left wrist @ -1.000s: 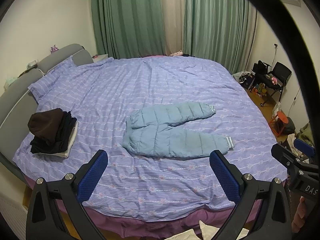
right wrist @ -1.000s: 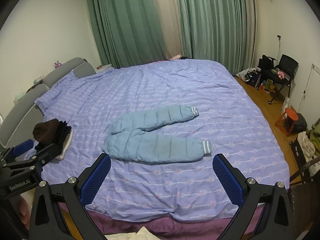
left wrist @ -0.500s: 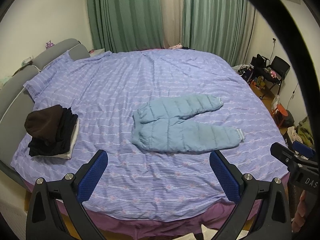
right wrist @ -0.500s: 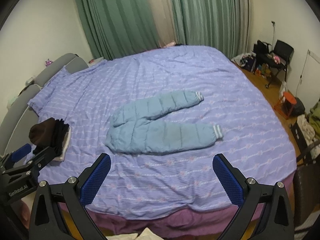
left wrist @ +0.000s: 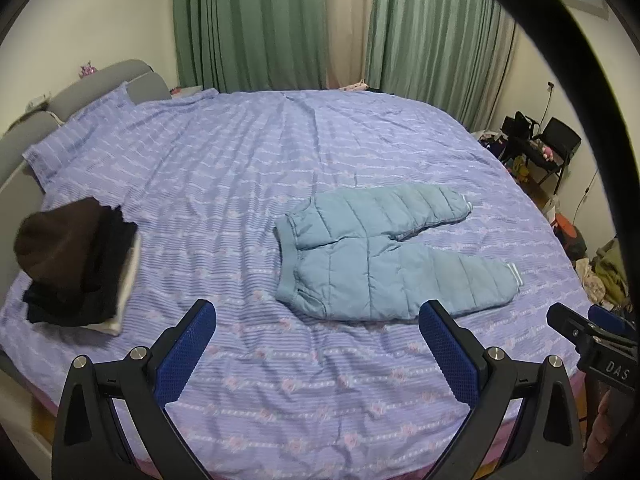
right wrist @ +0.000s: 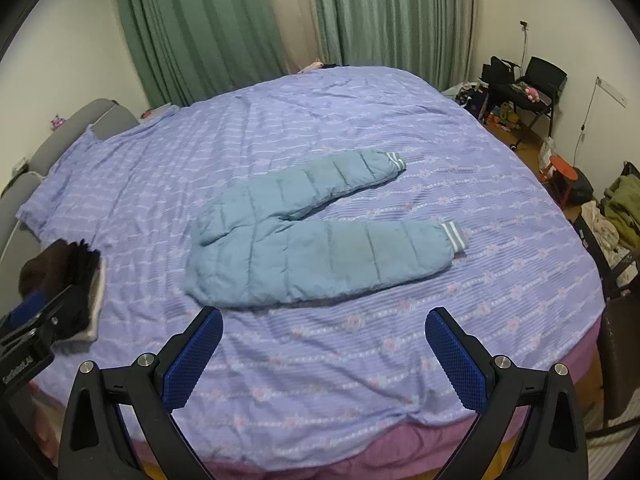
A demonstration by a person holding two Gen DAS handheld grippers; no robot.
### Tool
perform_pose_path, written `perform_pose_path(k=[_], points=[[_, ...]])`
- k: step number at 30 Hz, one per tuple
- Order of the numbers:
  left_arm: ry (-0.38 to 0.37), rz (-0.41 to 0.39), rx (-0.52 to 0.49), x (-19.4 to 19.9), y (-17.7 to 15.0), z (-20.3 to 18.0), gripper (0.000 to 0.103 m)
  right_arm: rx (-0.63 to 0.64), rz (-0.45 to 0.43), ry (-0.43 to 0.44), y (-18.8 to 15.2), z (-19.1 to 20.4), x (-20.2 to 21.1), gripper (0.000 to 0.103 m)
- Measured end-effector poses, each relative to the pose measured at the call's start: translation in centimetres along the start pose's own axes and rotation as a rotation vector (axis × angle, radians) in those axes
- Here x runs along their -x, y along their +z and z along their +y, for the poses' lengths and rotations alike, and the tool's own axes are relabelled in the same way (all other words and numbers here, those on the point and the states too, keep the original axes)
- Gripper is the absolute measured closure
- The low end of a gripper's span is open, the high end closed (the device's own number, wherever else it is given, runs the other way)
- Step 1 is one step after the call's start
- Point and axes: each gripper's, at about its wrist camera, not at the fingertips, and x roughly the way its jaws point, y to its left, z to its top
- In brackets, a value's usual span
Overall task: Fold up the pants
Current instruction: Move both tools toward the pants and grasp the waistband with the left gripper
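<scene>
Light blue padded pants [left wrist: 384,256] lie flat on the purple bedspread [left wrist: 240,168], waistband to the left, two legs spread apart to the right with striped cuffs. They also show in the right wrist view [right wrist: 320,236]. My left gripper [left wrist: 318,344] is open and empty, above the bed's near edge, short of the waistband. My right gripper [right wrist: 324,344] is open and empty, hovering before the nearer leg. Each gripper's tip shows at the edge of the other's view.
A stack of dark folded clothes [left wrist: 76,264] sits at the bed's left side, also in the right wrist view [right wrist: 68,276]. Grey headboard [left wrist: 100,84] at left. Green curtains behind. Chair and clutter [right wrist: 528,92] on the floor at right.
Both grippers have moved forward toward the bed, so the pants look larger and closer. Jaws stay open. The pants have not moved.
</scene>
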Motion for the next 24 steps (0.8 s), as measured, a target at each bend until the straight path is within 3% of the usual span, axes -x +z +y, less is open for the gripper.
perform_pose_path(k=[10,21,24], points=[[-0.057,0.089,0.073,-9.9,-1.1,0.1,0.01,-0.06,0.086,0.001,0.4,-0.8,-9.6,0.001],[-0.104,0.27,0.217,-21.8,-3.4,0.4,0.031,-0.097,0.218,0.008,-0.5,-1.7,-19.3,0.003],[-0.135,0.325,0.299,-24.5,-4.2,1.3,0.032,-0.12,0.244,0.008,-0.9,-1.8,-21.0,0.003]])
